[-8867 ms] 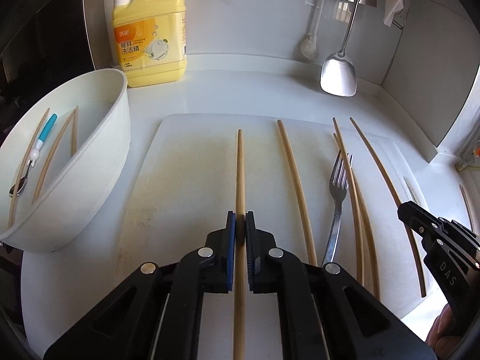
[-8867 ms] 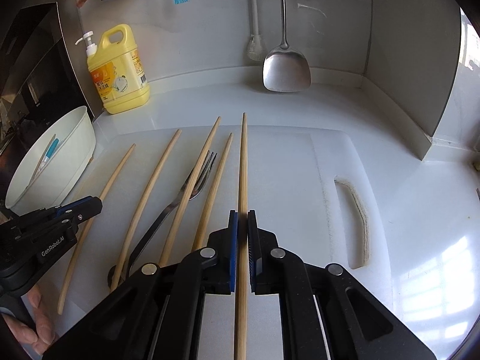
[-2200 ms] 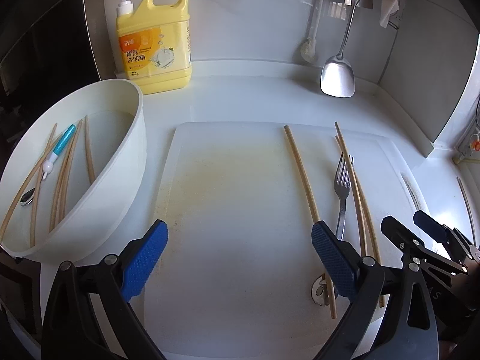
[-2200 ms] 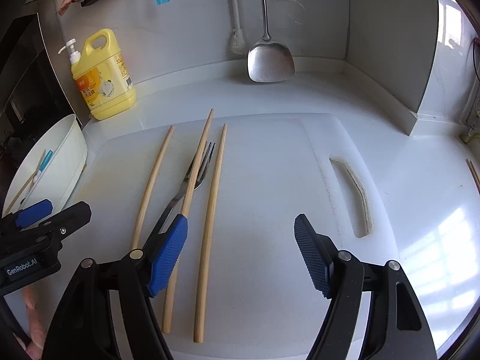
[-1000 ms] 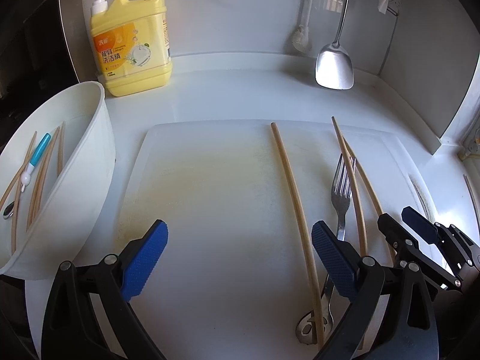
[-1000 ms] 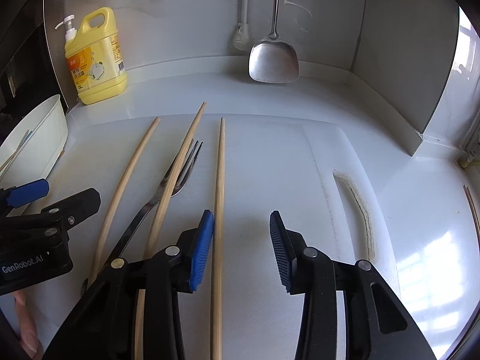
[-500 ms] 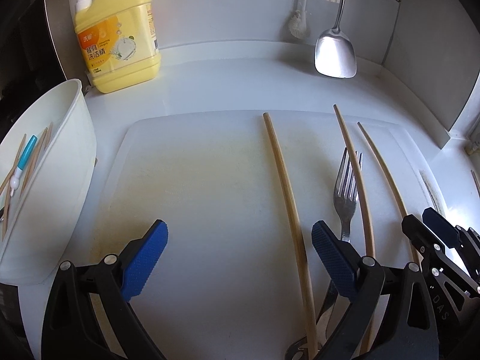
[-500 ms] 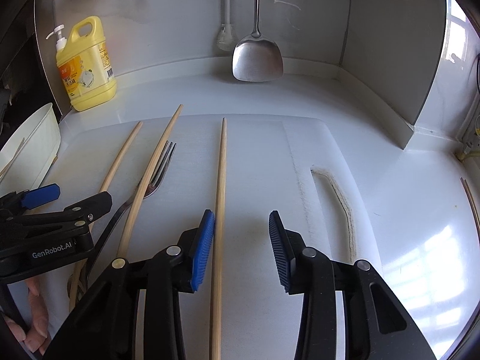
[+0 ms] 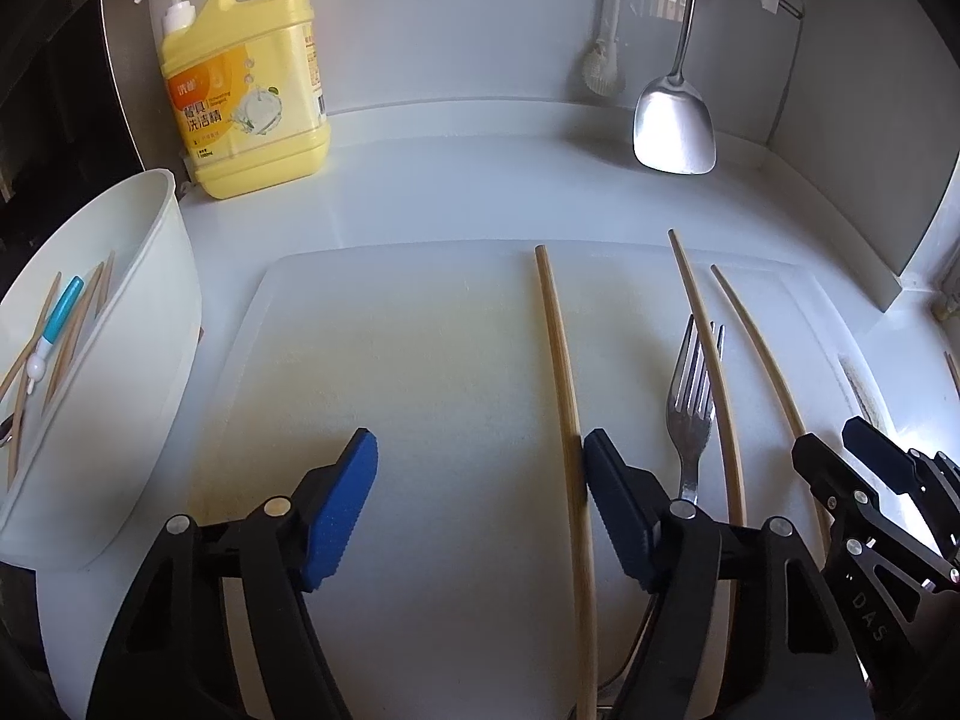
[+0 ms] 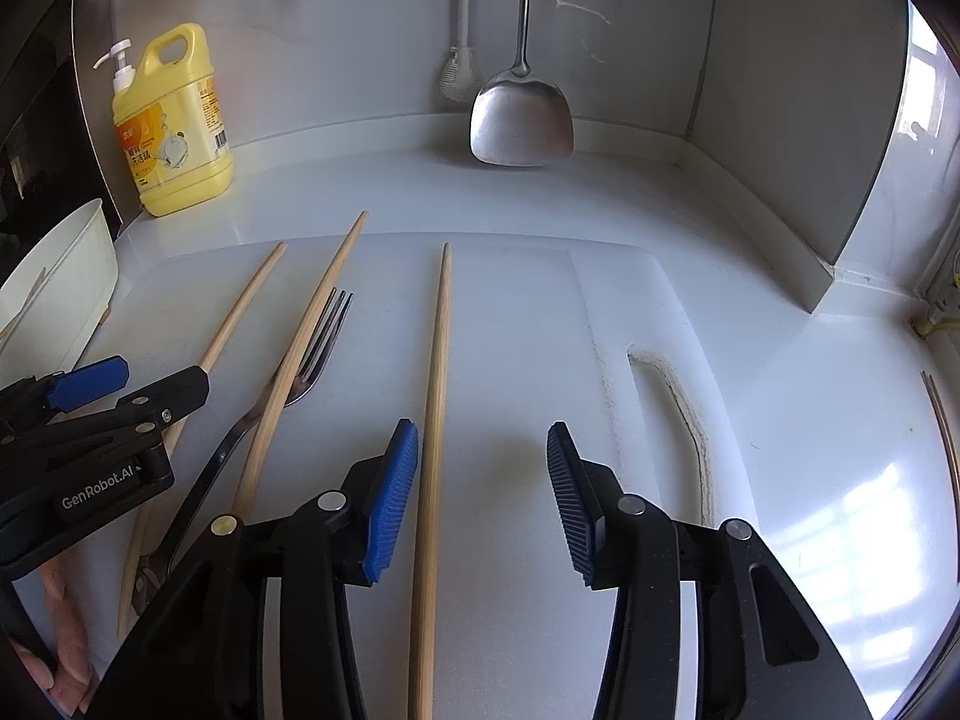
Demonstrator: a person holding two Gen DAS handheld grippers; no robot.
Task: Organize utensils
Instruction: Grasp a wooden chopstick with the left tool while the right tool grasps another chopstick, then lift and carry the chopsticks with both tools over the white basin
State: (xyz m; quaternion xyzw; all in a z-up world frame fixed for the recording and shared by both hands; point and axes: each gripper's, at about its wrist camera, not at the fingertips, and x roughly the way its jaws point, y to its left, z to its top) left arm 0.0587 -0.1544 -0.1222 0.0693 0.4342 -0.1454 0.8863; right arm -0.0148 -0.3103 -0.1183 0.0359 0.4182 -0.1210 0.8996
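Note:
Three wooden chopsticks and a metal fork lie on a white cutting board. My left gripper is open and its jaws are closing. The leftmost chopstick lies between them, right beside the right pad. My right gripper is open and its jaws are opening. The rightmost chopstick lies between them, close to the left pad. The fork lies partly under the middle chopstick. A white tub at the left holds several chopsticks and a blue-handled spoon.
A yellow detergent bottle stands at the back left. A steel spatula and a brush hang on the back wall. A side wall closes the right. A hand holds the left gripper.
The left jaws have narrowed around the leftmost chopstick, which now lies against the right pad. The right jaws stand slightly wider. Both views have shifted a little.

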